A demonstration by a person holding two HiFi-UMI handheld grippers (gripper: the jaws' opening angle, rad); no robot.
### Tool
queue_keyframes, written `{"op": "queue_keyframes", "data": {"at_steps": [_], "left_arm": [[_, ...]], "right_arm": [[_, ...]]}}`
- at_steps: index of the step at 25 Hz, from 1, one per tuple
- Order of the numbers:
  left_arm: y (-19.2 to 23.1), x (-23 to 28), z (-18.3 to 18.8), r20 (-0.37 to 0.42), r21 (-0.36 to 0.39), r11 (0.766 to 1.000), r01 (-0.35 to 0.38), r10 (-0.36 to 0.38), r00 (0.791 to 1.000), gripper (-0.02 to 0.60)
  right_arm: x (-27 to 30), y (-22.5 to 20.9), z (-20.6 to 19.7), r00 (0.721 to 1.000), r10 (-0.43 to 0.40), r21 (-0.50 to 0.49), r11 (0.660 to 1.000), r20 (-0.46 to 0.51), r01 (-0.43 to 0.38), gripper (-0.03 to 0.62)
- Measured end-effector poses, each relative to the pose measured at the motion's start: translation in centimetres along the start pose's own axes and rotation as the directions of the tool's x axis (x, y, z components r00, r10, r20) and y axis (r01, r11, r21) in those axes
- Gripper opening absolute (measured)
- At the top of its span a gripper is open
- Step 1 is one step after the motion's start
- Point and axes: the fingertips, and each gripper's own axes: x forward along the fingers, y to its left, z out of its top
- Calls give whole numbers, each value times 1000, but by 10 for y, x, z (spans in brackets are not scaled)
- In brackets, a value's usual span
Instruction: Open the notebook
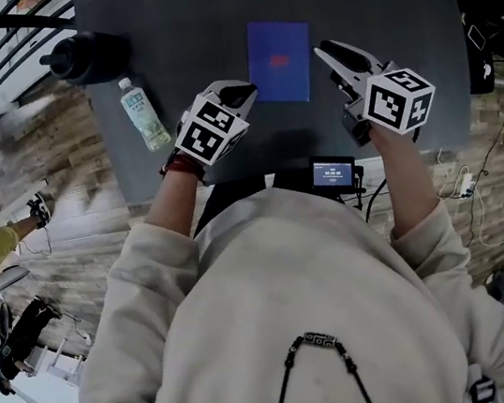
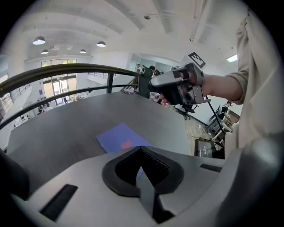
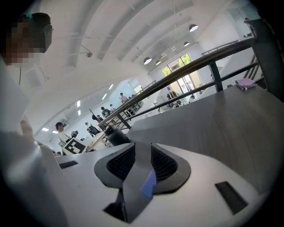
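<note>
Plainly the step in hand is the approach: the notebook (image 1: 280,60) lies shut and flat near the middle of the dark table (image 1: 165,10), at the person's 12 o'clock, with nothing touching it. It is a thin blue book with a small red mark on its cover; I cannot tell which edge is the spine. The left gripper (image 1: 244,93) hovers at its 7 o'clock, tips together on nothing. The right gripper (image 1: 327,51) hovers just beside it at 3 o'clock, jaws slightly parted and empty. Next, I judge, one tip must slip under the cover's free edge while the other pins the book. A water bottle (image 1: 143,113) lies at 9 o'clock, well apart.
</note>
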Motion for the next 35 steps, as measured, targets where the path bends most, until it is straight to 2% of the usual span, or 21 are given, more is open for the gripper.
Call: {"op": "queue_keyframes", "data": {"at_steps": [5, 11, 17, 19, 23, 29, 31, 35], "left_arm": [[-1, 32, -21, -37, -35, 999, 37, -39, 999, 3], [9, 62, -42, -94, -110, 994, 19, -29, 995, 3], [11, 79, -57, -145, -131, 991, 14, -33, 989, 3], [13, 83, -63, -175, -129, 992, 1, -23, 984, 3], [12, 90, -68, -241, -70, 997, -12, -5, 971, 3], [15, 103, -82, -309, -46, 999, -19, 3, 951, 3], [14, 106, -85, -318, -36, 999, -19, 6, 948, 3], [15, 106, -86, -304, -69, 997, -16, -5, 953, 3]], "right_arm": [[10, -19, -29, 998, -29, 36, 999, -59, 31, 123], [23, -43, -65, 988, -60, 72, 995, -140, 71, 178], [41, -61, -102, 971, -59, 132, 987, -230, 91, 227], [46, -71, -112, 963, -73, 140, 984, -259, 112, 242], [52, -87, -136, 939, -95, 129, 981, -329, 144, 271], [62, -88, -153, 926, -31, 192, 975, -376, 110, 287], [65, -90, -156, 921, -15, 201, 975, -389, 100, 287], [71, -95, -159, 909, -25, 192, 975, -417, 115, 287]]}}
